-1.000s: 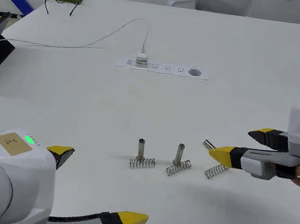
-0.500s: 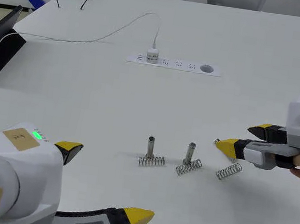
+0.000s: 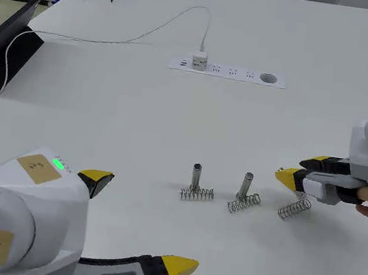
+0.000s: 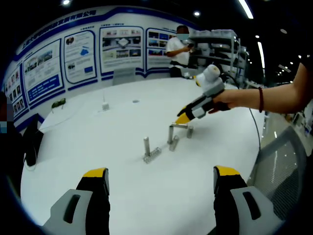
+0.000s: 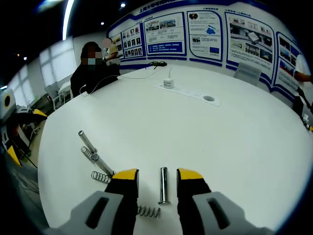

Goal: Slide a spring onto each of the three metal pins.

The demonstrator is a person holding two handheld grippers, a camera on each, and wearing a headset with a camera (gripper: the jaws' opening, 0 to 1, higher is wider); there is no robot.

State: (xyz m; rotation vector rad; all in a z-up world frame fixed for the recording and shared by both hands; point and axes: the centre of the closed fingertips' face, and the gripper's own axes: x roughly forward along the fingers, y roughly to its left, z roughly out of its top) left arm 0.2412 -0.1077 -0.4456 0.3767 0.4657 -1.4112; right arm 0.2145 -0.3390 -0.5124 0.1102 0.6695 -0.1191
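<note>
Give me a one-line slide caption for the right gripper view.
Right claw open around an upright metal pin, a spring lying on the white table at its base.

bare tabletop [image 3: 136,138] around upright pins [image 3: 196,175], power strip [image 3: 228,71] well behind

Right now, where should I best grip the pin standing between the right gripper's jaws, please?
Grip its lower shaft, coming in level from the side. The pin stands upright and slim between the open jaws of the right gripper, so a low hold should steady it and leave its top free for the spring.
</note>
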